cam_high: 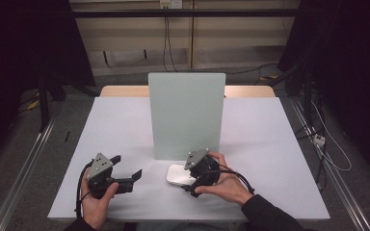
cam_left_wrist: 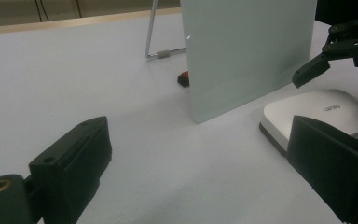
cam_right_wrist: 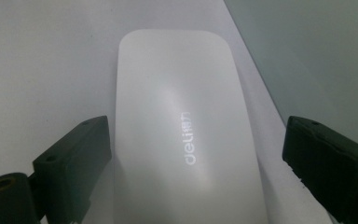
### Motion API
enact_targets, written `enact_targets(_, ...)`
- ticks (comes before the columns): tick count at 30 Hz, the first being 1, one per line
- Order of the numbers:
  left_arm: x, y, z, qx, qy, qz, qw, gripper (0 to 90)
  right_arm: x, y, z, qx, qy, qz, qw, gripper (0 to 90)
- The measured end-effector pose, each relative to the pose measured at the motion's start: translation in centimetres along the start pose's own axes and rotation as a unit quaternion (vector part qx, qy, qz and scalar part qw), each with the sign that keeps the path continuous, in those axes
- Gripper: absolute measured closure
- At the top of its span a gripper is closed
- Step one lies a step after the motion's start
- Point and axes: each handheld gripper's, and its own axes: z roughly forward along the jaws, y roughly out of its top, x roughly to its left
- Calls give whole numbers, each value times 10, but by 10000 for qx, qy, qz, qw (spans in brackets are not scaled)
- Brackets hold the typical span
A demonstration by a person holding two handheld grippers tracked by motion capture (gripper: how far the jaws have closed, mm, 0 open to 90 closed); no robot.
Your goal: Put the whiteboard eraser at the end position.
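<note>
A flat white device (cam_high: pixel 179 175) with rounded corners and "deli" printed on top (cam_right_wrist: pixel 186 126) lies on the white table just in front of an upright pale green panel (cam_high: pixel 186 114). My right gripper (cam_right_wrist: pixel 198 158) is open, one jaw on each side of the device and not touching it; in the high view the right gripper (cam_high: pixel 195 180) sits over the device's near right end. My left gripper (cam_high: pixel 129 168) is open to the left of the device, nothing between its jaws. The left gripper view shows the device (cam_left_wrist: pixel 314 114) and the right gripper's jaw (cam_left_wrist: pixel 311 70) above it.
The panel (cam_left_wrist: pixel 247 51) stands on a wire foot (cam_left_wrist: pixel 154 49), with a small red and black object (cam_left_wrist: pixel 184 78) at its base. The white table cover (cam_high: pixel 120 125) ends at a wooden edge behind. Cables and metal rails run along the floor on both sides.
</note>
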Motion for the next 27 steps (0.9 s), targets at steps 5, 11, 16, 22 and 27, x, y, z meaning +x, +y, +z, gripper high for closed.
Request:
enact_targets(5,0,0,0,-3,-12,4,10000,63,0,-1,-6,-187,-24,183,9997,89)
enact_targets(11,0,0,0,7,6,2,10000,63,-3,-3,-13,-441,-37,500,9978,89)
enact_targets(16,1,0,0,5,33,-32,10000,62,-5,-6,-18,-576,-241,773,9951,87)
enact_targets(22,1,0,0,6,41,-44,10000,61,-6,-10,-24,-709,-432,1035,9912,79)
enact_targets(27,1,0,0,16,40,-43,10000,62,-10,-18,-32,-863,-681,1314,9852,68)
